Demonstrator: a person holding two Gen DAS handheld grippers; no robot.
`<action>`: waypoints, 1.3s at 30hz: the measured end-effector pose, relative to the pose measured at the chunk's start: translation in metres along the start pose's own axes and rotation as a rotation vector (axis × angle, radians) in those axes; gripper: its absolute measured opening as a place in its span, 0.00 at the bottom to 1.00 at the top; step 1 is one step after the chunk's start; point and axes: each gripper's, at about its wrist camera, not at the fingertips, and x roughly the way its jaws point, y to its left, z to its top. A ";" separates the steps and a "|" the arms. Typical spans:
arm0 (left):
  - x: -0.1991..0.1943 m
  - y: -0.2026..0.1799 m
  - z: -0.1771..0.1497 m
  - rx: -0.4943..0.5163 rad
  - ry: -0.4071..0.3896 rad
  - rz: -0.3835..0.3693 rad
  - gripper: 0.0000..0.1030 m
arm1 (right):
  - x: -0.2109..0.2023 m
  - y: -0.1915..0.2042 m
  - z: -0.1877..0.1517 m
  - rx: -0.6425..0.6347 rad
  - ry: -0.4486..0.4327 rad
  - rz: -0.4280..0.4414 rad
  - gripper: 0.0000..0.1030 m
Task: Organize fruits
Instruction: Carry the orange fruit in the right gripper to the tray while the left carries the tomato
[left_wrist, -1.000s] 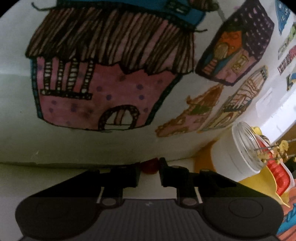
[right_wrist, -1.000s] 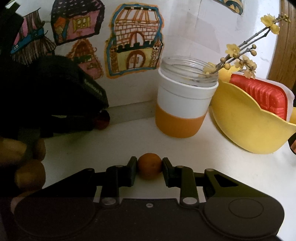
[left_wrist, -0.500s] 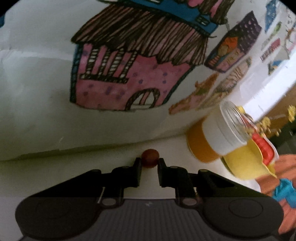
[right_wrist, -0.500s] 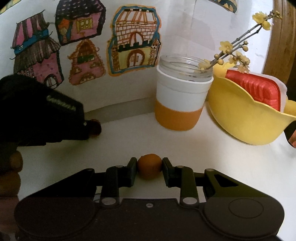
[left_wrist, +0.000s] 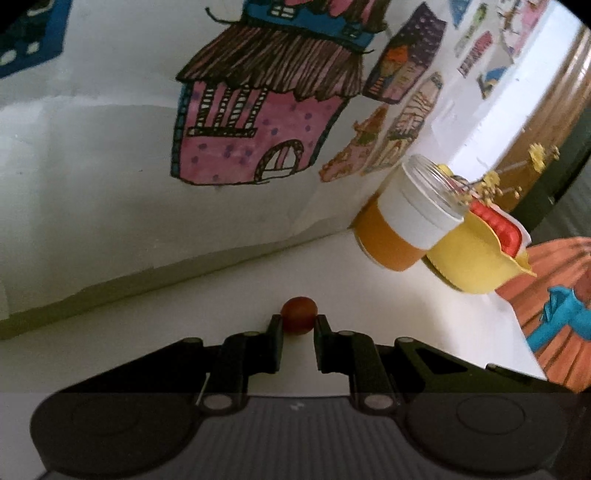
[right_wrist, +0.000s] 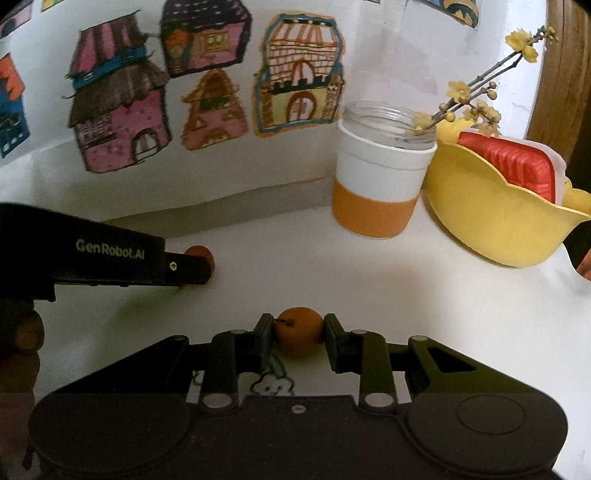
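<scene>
My left gripper (left_wrist: 298, 322) is shut on a small dark-red round fruit (left_wrist: 299, 314), held above the white table. In the right wrist view that same fruit (right_wrist: 201, 254) peeks out past the left gripper's black fingers (right_wrist: 184, 271) at mid left. My right gripper (right_wrist: 298, 331) is shut on a small orange fruit (right_wrist: 299, 332) with a short stem. A yellow scalloped bowl (right_wrist: 491, 225) stands at the right, holding a red ribbed object (right_wrist: 508, 166). The same bowl (left_wrist: 476, 254) appears at the right of the left wrist view.
A glass jar in a white and orange sleeve (right_wrist: 378, 184) holds a twig with yellow blossoms (right_wrist: 476, 99), left of the bowl. A wall with house drawings (right_wrist: 122, 122) backs the table. A person's hand (right_wrist: 22, 354) grips the left tool. An orange printed cloth (left_wrist: 554, 306) lies at right.
The left gripper pulled back from the wall with the dark-red fruit and swung toward the jar and bowl. The right gripper kept its orange fruit and drew back a little.
</scene>
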 end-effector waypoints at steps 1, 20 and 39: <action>-0.002 0.000 -0.001 0.009 -0.001 0.000 0.18 | -0.002 0.002 -0.001 0.000 0.001 0.002 0.30; -0.028 -0.002 -0.018 0.102 0.029 -0.024 0.18 | -0.049 0.023 -0.014 0.010 0.011 0.004 0.30; -0.067 -0.013 -0.041 0.165 0.040 -0.071 0.18 | -0.102 0.034 -0.035 0.047 -0.029 -0.024 0.30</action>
